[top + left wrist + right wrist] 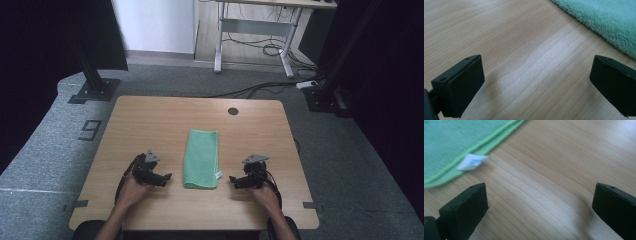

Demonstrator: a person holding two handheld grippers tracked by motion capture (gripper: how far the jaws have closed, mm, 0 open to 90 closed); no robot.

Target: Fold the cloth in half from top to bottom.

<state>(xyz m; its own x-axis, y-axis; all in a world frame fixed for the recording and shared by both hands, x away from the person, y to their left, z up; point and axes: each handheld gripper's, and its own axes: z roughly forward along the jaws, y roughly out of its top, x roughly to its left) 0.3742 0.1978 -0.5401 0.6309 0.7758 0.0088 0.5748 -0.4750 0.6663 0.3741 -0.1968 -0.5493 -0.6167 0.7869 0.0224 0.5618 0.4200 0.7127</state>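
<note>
Flanking the folded green towel (201,159), left claw (167,177) and right claw (233,179), both spread, empty.

Digit "9" (90,130), dark tape, on grey carpet (45,145) left of table (150,115), well beyond left gripper (165,178) fingertips, off to their left. Small white tag (471,162) on green cloth (454,140) hem, just ahead of right gripper (539,205) left finger (465,212); print too blurred to read.
</note>
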